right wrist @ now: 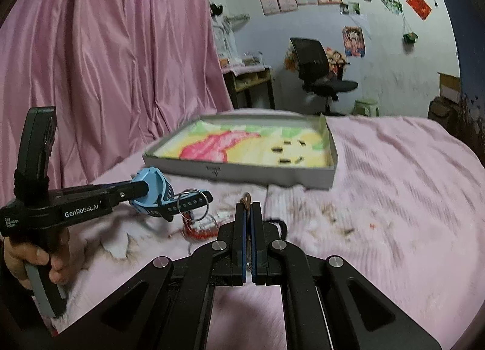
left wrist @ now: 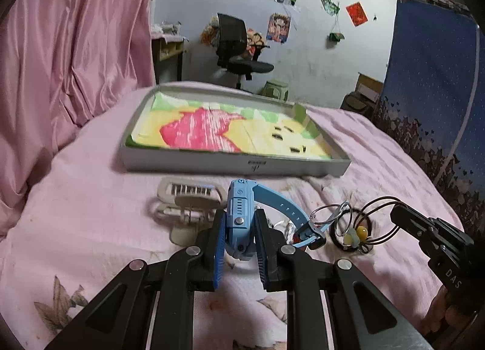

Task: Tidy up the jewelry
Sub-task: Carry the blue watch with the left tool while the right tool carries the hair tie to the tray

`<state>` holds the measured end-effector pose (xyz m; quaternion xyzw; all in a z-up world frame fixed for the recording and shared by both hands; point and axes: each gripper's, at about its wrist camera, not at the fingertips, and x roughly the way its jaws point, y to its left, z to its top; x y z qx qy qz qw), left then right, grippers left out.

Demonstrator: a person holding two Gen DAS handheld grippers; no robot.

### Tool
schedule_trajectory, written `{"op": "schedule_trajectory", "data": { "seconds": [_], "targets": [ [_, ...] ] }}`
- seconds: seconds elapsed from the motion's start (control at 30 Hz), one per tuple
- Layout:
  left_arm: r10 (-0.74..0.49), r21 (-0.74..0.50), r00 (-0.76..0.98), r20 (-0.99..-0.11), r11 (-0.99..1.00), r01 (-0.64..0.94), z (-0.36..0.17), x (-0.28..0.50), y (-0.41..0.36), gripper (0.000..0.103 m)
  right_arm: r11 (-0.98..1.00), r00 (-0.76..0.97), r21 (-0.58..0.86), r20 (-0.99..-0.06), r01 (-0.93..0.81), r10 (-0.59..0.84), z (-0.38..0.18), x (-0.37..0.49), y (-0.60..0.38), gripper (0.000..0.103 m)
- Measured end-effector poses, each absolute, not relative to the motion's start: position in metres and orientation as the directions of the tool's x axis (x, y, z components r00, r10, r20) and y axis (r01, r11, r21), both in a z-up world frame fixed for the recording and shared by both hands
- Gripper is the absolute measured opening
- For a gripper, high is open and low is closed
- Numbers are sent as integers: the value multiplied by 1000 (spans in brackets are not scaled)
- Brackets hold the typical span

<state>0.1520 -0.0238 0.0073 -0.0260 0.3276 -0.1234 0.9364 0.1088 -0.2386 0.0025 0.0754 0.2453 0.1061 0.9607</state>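
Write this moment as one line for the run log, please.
left gripper: shut on blue watch | right gripper: shut on brown hair ties | tray: not holding either item | hair clip: on bed

I work over a bed covered with a pink sheet (right wrist: 394, 186), with a pink curtain (left wrist: 75, 47) hanging at its left side. Beyond the bed, a black office chair (left wrist: 235, 47), a green stool (left wrist: 275, 89) and a desk (right wrist: 251, 80) stand against a pale wall (right wrist: 391, 56) carrying posters and paper sheets. A dark blue patterned fabric (left wrist: 430, 77) hangs at the right.
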Motion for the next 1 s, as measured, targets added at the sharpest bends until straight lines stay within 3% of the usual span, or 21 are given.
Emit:
{"op": "schedule_trajectory", "data": {
  "seconds": [0.1,0.23,0.53,0.7,1.0],
  "targets": [
    [-234,-135,772,-592,972,191,16,151,-21,17,960,876,209,-407,-185,257,13,107,-239,3],
    [-140,20,781,-609,981,191,25,147,-31,17,954,892,224,-360,-201,272,21,107,-240,3],
    [-55,149,710,-702,963,222,11,146,-44,17,952,880,226,-382,-207,282,15,113,-235,3],
    [-4,222,704,-710,947,230,10,142,-50,17,940,871,235,-372,-247,322,13,111,-230,3],
    [-26,178,632,-774,949,258,11,143,-51,17,926,835,215,-405,-310,374,5,120,-206,3]
  ]
}}
